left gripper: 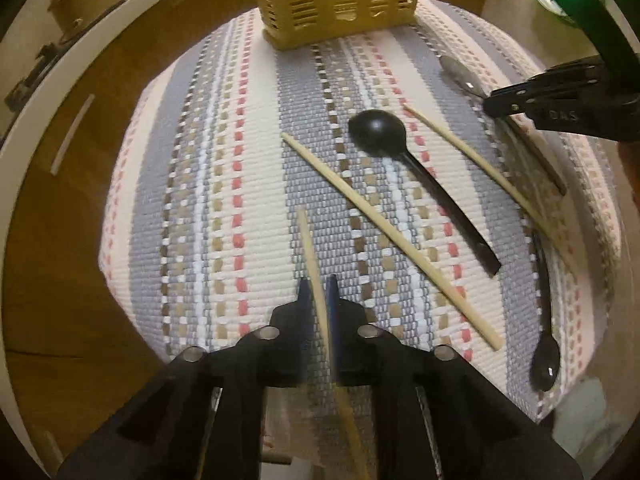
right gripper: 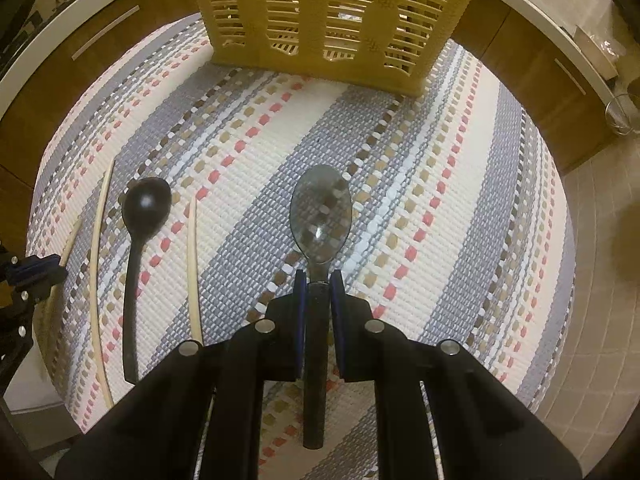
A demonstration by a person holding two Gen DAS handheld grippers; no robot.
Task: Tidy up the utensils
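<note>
In the left wrist view, the left tool (left gripper: 318, 292) is closed on a wooden chopstick (left gripper: 314, 264), which stands between its blue pads above the striped mat (left gripper: 200, 200). A black spoon (left gripper: 416, 168) and other chopsticks lie on the mat, in front of the yellow basket (left gripper: 336, 0).

In the right wrist view, the right tool (right gripper: 318, 284) grips the dark handle of a metal spoon (right gripper: 320, 216), its bowl pointing toward the basket.

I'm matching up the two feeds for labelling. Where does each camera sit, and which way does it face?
Left wrist: on the left gripper, looking steeply down its fingers, shut on a chopstick; the right gripper shows at right.
Right wrist: on the right gripper, facing steeply down, shut on a metal spoon.
Shared: yellow basket, striped mat, large black spoon.
</note>
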